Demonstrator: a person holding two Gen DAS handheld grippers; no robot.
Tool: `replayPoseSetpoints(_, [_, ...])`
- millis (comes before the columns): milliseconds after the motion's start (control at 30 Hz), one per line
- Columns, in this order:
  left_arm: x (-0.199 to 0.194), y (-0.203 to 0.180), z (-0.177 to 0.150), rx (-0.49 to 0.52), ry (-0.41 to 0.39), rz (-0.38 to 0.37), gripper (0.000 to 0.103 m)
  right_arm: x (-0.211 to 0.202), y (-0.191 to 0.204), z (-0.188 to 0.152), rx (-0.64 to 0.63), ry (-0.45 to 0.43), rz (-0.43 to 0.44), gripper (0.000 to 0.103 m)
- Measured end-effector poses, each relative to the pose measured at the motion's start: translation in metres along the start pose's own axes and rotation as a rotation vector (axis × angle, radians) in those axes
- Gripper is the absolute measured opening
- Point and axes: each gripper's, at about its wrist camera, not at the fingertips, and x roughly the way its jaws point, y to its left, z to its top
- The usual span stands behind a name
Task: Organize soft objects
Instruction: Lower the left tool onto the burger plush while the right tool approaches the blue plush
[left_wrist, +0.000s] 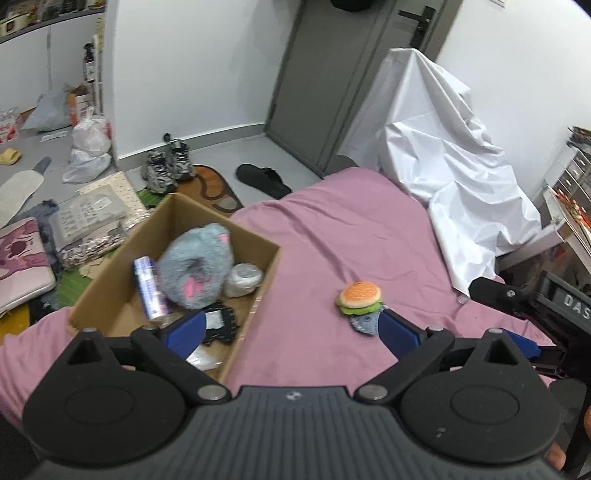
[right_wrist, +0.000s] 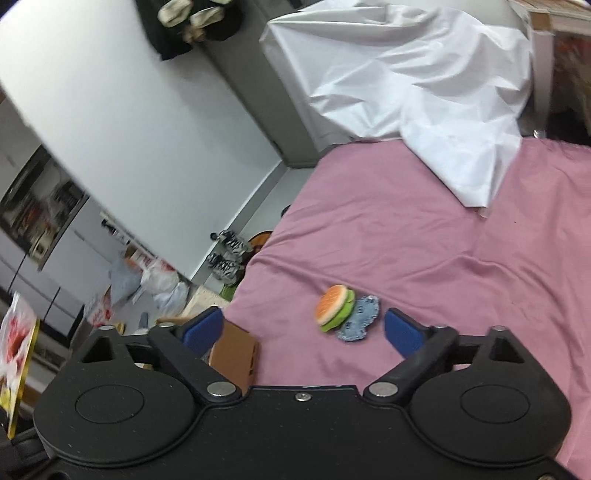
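Free room and obstacles. The pink bedsheet (right_wrist: 424, 240) lies bare across its middle and far side, giving open passage. A burger plush (right_wrist: 334, 308) touching a denim patch (right_wrist: 359, 319) lies on the near sheet, ahead of the spread blue fingers (right_wrist: 400, 332) of the right gripper (right_wrist: 303, 328). The cardboard box (left_wrist: 258, 266) stands on the bed's left edge, its walls raised and its interior crowded by a grey plush (left_wrist: 199, 273). A draped white cover (left_wrist: 450, 155) blocks the far right corner.

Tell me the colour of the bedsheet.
Pink bedsheet, clearest in the right wrist view.
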Motion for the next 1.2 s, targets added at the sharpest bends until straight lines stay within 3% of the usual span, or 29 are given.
replayPoseSetpoints(267, [0.035,-0.026,0.0,0.047,0.033,-0.045,0.09,0.026,-0.024,-0.004,0.118,0.046,-0.018,0.064])
replayPoseSetpoints(500, [0.074,-0.043,0.0,0.069,0.083,-0.068,0.07,0.057,-0.052,-0.005,0.279,0.096,-0.021,0.043])
replayPoseSetpoints(867, [0.135,-0.061,-0.005,0.117,0.151,-0.079,0.06,0.092,-0.079,-0.008,0.404,0.132,-0.033,0.038])
replayPoseSetpoints(1200, [0.183,-0.071,-0.007,0.148,0.182,-0.083,0.06,0.126,-0.104,-0.009,0.496,0.176,-0.019,0.038])
